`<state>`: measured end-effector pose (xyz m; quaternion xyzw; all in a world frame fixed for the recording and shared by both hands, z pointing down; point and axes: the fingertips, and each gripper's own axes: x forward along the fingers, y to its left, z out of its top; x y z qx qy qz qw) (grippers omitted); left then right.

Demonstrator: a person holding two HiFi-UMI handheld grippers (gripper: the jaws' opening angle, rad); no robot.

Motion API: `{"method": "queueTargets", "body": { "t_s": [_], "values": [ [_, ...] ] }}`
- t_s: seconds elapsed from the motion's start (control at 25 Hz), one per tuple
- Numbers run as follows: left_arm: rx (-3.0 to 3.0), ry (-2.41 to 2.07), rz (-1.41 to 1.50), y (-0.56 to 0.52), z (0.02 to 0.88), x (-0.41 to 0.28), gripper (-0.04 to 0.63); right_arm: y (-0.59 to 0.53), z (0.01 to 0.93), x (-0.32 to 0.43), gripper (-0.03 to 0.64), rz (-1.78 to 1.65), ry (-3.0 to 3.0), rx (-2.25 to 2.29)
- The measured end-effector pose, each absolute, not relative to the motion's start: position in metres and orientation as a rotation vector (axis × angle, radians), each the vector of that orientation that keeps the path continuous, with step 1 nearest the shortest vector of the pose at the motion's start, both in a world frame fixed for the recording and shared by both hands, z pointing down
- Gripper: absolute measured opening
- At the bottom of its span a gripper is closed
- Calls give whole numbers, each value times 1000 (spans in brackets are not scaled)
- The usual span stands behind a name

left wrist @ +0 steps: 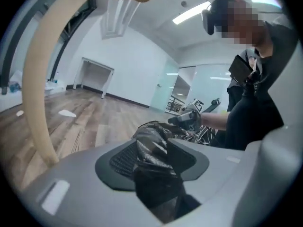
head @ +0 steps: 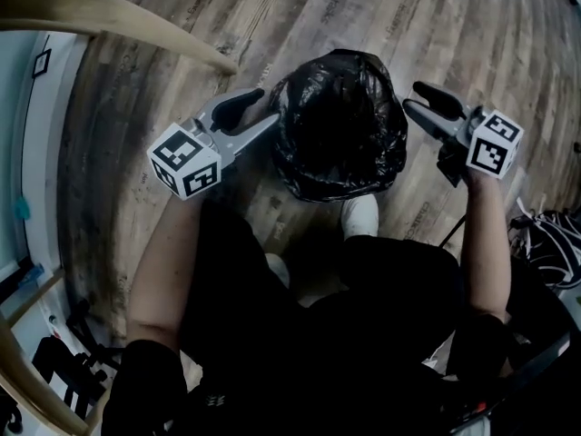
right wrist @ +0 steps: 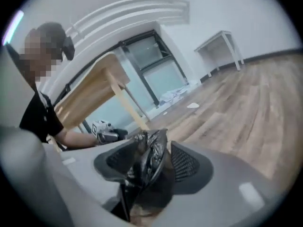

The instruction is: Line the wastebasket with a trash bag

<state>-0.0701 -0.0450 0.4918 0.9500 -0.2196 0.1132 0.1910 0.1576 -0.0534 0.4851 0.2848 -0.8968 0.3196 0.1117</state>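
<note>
The black trash bag [head: 340, 125] is sitting draped over the wastebasket, whose own walls are hiding under the plastic, on the wooden floor [head: 436, 25] just ahead of the person's white shoe [head: 360, 214]. The left gripper [head: 269, 105] is hovering just beside the bag's left edge and the right gripper [head: 411, 96] just beside its right edge, so the bag is lying between the two. Both pairs of jaws are standing apart, released. In the left gripper view a crumpled fold of the bag is showing in the gap between the pads, with mesh pad bare beside it; the right gripper view is showing the same, black plastic in the gap and mesh bare on either side. Whether the plastic is brushing a pad cannot be told. Both forearms are reaching forward from the body, the left forearm [head: 163, 252] and the right forearm [head: 486, 234], with the grippers angling in toward the bag and the marker cubes facing back toward the person
</note>
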Motion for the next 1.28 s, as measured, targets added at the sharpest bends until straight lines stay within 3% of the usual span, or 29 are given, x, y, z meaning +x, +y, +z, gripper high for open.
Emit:
{"method": "queueTargets", "body": {
  "t_s": [0.24, 0.36, 0.48, 1.04, 1.12, 1.16, 1.24, 1.28],
  "values": [
    [2584, -387, 377, -19, 523, -68, 207, -60, 516, 136, 220, 1084, -2504, 740],
    [2585, -320, 369, -13, 522, -66, 144, -68, 512, 145, 36, 1078, -2519, 783],
    [2595, -330, 359, -15, 522, -70, 33, -73, 513, 152, 3, 1054, -2524, 812],
    [2560, -407, 667, -18, 578, -77, 12, -72, 608, 157, 3, 1083, -2401, 847],
    [2567, -432, 657, -19, 575, -81, 36, -72, 601, 158, 8, 1030, -2409, 870],
    [2573, -444, 640, -20, 571, -85, 75, -72, 594, 159, 40, 1009, -2417, 879],
    [2581, -475, 579, -23, 559, -94, 182, -72, 576, 166, 175, 979, -2443, 902],
    [2584, -496, 537, -26, 551, -100, 208, -71, 564, 171, 196, 961, -2462, 922]
  ]
}}
